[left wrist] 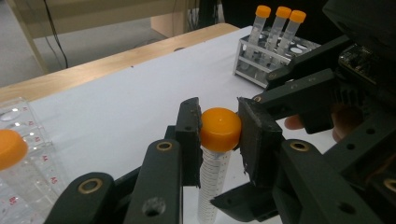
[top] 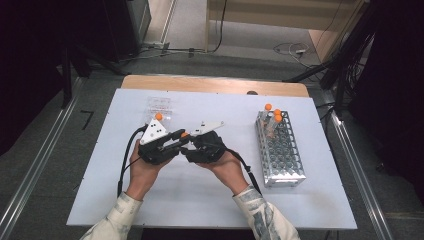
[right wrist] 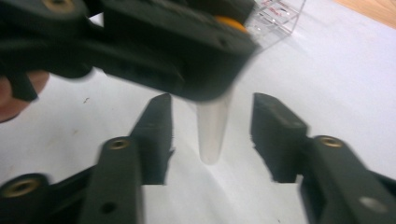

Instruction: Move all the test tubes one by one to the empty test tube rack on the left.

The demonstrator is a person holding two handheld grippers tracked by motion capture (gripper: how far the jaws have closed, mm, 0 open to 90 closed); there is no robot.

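A clear tube with an orange cap (left wrist: pixel 220 128) hangs upright above the white table. My left gripper (left wrist: pixel 218 122) is shut on the cap, one pad on each side. In the high view the left gripper (top: pixel 176 139) and the right gripper (top: pixel 190 144) meet nose to nose at the table's middle, with the cap (top: pixel 184 134) between them. My right gripper (right wrist: pixel 211 105) is open. The tube's tapered lower end (right wrist: pixel 212 133) stands in the gap between its jaws, and neither pad touches it. The left gripper's body (right wrist: pixel 177 46) looms above, blurred.
A metal tube rack (top: pixel 282 155) stands at the right with three orange-capped tubes (top: pixel 274 116) at its far end. A clear plastic rack (top: pixel 161 106) lies behind the grippers with one orange-capped tube (top: pixel 158 116). White sheet (top: pixel 200 200) covers the table.
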